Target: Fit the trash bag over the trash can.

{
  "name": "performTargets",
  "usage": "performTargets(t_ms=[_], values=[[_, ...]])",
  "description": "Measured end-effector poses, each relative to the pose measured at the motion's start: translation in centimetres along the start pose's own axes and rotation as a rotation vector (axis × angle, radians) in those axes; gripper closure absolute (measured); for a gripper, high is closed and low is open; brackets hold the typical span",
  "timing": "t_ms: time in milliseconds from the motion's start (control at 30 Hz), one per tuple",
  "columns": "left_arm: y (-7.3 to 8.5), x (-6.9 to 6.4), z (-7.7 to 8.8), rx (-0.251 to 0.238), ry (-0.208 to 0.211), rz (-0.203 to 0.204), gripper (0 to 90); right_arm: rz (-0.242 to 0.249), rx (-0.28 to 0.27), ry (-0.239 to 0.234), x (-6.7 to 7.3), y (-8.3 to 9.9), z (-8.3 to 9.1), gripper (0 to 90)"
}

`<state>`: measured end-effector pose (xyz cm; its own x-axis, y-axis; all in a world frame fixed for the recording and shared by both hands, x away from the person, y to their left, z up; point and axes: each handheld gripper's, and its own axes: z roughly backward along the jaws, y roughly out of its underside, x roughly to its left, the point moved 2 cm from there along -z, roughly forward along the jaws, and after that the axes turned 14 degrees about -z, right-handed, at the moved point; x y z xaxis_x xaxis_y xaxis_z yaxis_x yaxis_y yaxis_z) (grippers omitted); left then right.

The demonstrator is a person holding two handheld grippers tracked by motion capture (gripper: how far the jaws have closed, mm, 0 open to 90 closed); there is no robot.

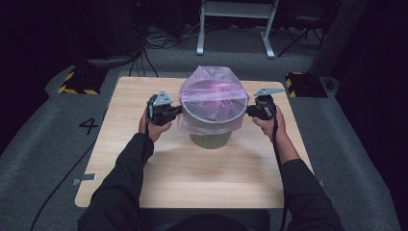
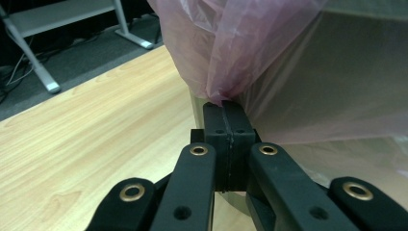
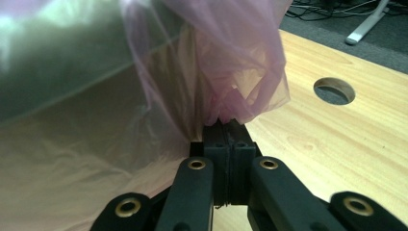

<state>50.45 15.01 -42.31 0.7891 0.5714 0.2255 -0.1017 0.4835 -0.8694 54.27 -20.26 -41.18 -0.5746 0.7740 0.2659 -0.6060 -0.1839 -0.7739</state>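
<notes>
A grey-green bin (image 1: 210, 138) stands at the middle of the wooden table (image 1: 192, 168). A thin pink plastic bag (image 1: 214, 96) lines it and hangs down over the rim. My left gripper (image 1: 179, 110) sits at the bin's left side, shut on the bag's edge (image 2: 219, 94), which bunches at its tips (image 2: 225, 107). My right gripper (image 1: 248, 111) sits at the bin's right side, shut on the bag's film (image 3: 226, 108) where it gathers at the jaw tips (image 3: 224, 126). The bin's wall (image 2: 337, 82) shows through the film.
A round hole (image 3: 334, 90) is cut in the table top beyond the right gripper. A white metal frame (image 1: 235, 24) stands on the grey floor behind the table. Yellow-black striped blocks (image 1: 77, 82) lie at the far corners. Cables (image 1: 144, 53) run across the floor.
</notes>
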Motion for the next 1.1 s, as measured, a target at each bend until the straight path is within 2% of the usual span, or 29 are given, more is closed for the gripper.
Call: performTargets(t_ms=[33,100,200,233,300,400,467,500,533,567,600,700,800,867,900,967,1000,1033,1067,1100], values=[[0.0,0.0,0.0,0.0,0.0,0.0,90.0,-0.001,0.003,0.001,0.1,0.2,0.2,90.0],[0.2,-0.9,0.5,-0.01,0.018,-0.008,90.0,0.006,0.007,0.0,0.3,0.7,0.5,90.0],[0.4,-1.7,1.0,-0.016,0.036,-0.02,90.0,0.012,0.007,-0.031,0.4,1.4,1.2,90.0],[0.4,-2.0,1.4,-0.013,0.029,-0.043,90.0,0.013,0.009,-0.039,0.4,1.6,1.4,90.0],[0.3,-2.2,1.8,-0.005,0.003,-0.051,88.7,0.026,0.002,-0.043,0.5,1.8,2.1,89.0],[-0.1,-1.6,3.0,-0.034,-0.043,-0.045,66.7,0.03,-0.035,-0.004,0.2,1.7,3.3,86.6],[-0.3,-1.0,3.8,-0.063,-0.053,-0.027,58.4,0.03,-0.062,0.032,-0.1,1.4,4.1,80.6],[-0.5,-0.6,4.4,-0.07,-0.071,-0.02,55.2,0.027,-0.072,0.046,-0.3,1.2,4.4,77.1],[-0.6,-0.3,4.8,-0.069,-0.094,-0.015,47.2,0.026,-0.086,0.07,-0.5,1.0,4.9,71.3],[-0.6,-0.3,4.8,-0.069,-0.094,-0.015,43.7,0.026,-0.086,0.07,-0.5,1.0,4.9,71.3],[-0.6,0.2,5.6,-0.085,-0.12,-0.007,40.4,0.016,-0.111,0.089,-0.9,0.7,5.7,56.6],[-0.6,0.7,6.4,-0.099,-0.138,0.002,35.3,-0.002,-0.136,0.101,-1.2,0.4,6.6,41.7],[-0.8,0.7,6.9,-0.114,-0.146,-0.016,31.7,0.054,-0.128,0.121,-1.0,0.4,7.3,33.2],[-1.0,0.6,7.1,-0.105,-0.159,-0.029,30.7,0.09,-0.115,0.102,-0.6,0.4,7.7,31.8],[-1.1,0.6,7.1,-0.109,-0.161,-0.028,30.1,0.109,-0.116,0.116,-0.4,0.4,7.9,29.2],[-1.3,0.6,7.2,-0.112,-0.163,-0.032,31.4,0.141,-0.118,0.103,0.0,0.4,8.4,26.4],[-1.3,0.7,7.2,-0.111,-0.171,-0.032,31.7,0.151,-0.125,0.083,0.0,0.5,8.7,24.8],[-1.3,0.7,7.2,-0.111,-0.171,-0.032,32.0,0.151,-0.125,0.083,0.0,0.5,8.7,24.8],[-1.3,0.7,7.2,-0.125,-0.155,-0.029,33.4,0.151,-0.131,0.048,0.0,0.8,9.3,21.4],[-1.3,0.7,7.2,-0.125,-0.155,-0.029,33.5,0.151,-0.131,0.048,0.0,0.8,9.3,21.4]])
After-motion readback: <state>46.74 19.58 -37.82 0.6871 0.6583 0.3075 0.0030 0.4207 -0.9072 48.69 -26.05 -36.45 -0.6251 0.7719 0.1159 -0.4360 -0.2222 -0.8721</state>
